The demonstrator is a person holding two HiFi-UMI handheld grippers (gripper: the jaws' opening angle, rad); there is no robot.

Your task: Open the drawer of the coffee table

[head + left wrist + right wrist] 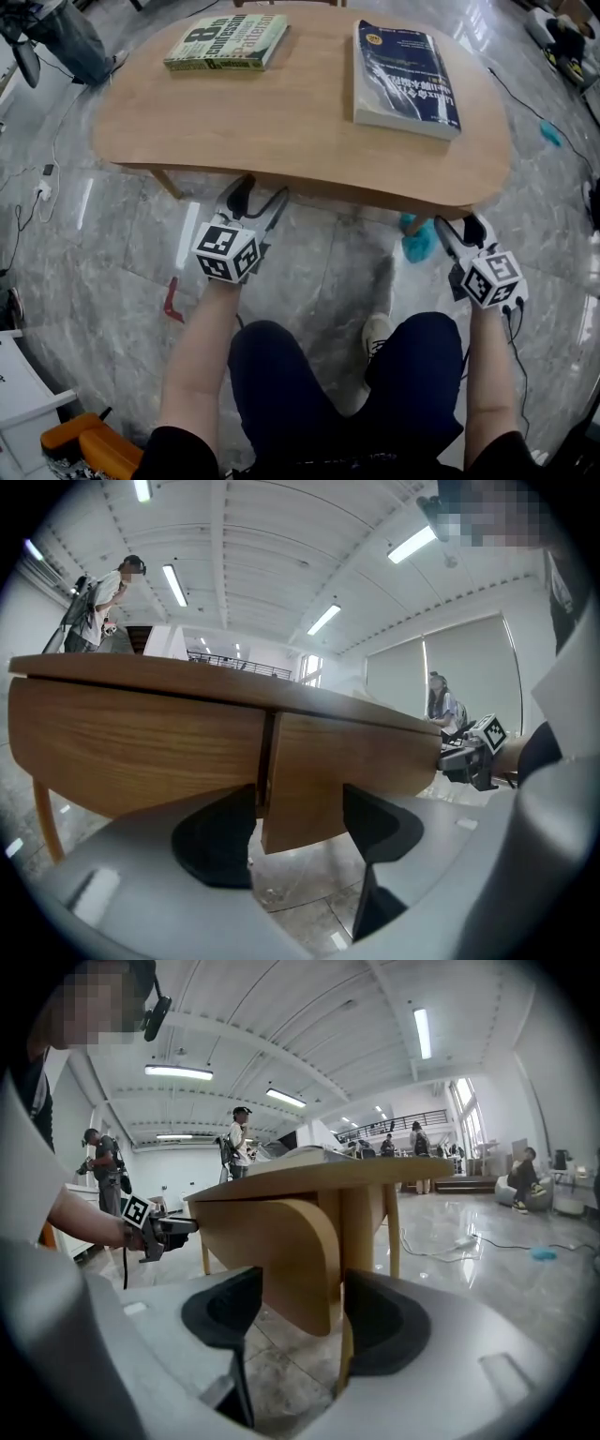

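Drawer front [314,761] sits under the coffee table [281,112] top, at the near edge. Left gripper [298,823] and right gripper [300,1312] both straddle its lower edge, jaws spread wide, pads seemingly not pressing it.

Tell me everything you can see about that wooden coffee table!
The coffee table is light wood, with a smooth rounded top and thin wooden legs, standing on a shiny grey floor. A green book and a dark blue book lie flat on it. Under its front edge hangs a wooden panel, probably the drawer front, which doesn't look pulled out. The left gripper and right gripper are open, each with part of that wood between its jaws, not squeezing.
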